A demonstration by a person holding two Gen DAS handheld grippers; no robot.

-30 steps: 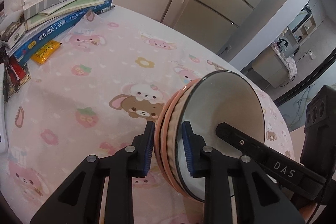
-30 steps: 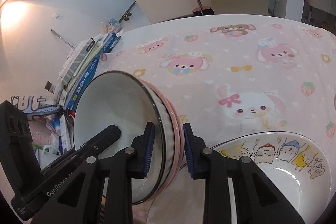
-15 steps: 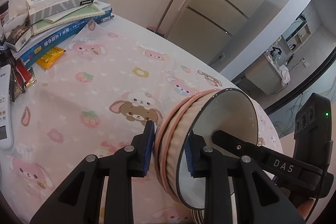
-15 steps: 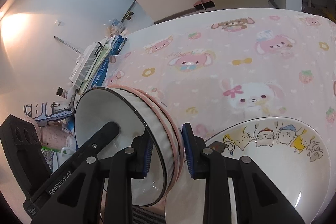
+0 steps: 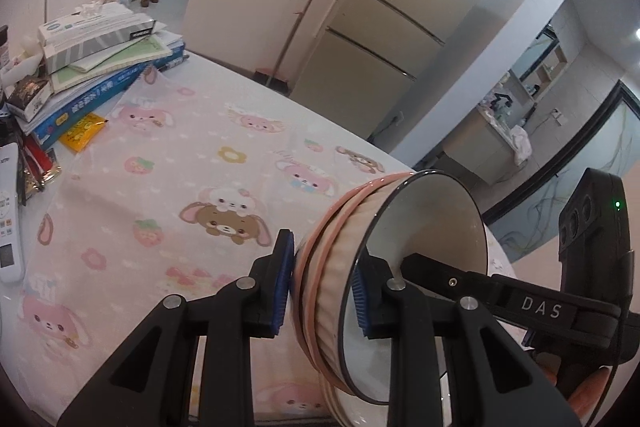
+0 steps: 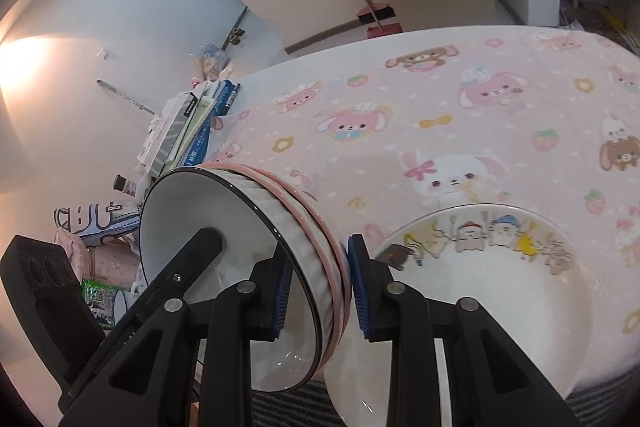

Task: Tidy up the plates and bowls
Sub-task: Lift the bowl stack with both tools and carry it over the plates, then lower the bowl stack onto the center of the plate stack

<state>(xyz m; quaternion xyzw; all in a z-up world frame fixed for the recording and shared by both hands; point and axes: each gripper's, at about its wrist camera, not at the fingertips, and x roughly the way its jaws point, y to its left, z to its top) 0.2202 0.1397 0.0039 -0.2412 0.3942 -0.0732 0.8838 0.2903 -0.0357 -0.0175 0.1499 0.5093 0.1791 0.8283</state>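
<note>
A stack of nested bowls (image 5: pixel 432 223), a white ribbed bowl with a black rim inside pink ones, hangs tilted above the table. My left gripper (image 5: pixel 322 291) is shut on its rim wall, one pad outside and one inside. From the opposite side my right gripper (image 6: pixel 318 295) clamps the same stack (image 6: pixel 208 203) the same way. Each gripper shows in the other's view, reaching into the white bowl: the right gripper (image 5: pixel 520 303) and the left gripper (image 6: pixel 176 279). A white plate (image 6: pixel 480 291) with cartoon cats lies on the pink tablecloth (image 6: pixel 460 131), just below the stack.
A pile of books and boxes (image 5: pixel 100 67) sits at the table's far left, with a yellow packet (image 5: pixel 82 131) and a white remote (image 5: pixel 8 219) nearby. Beyond the table's far edge stand a fridge (image 5: pixel 400 27) and a broom (image 6: pixel 372 15).
Both grippers have risen together with the bowl stack still clamped between them. The table and the cat plate now lie further below.
</note>
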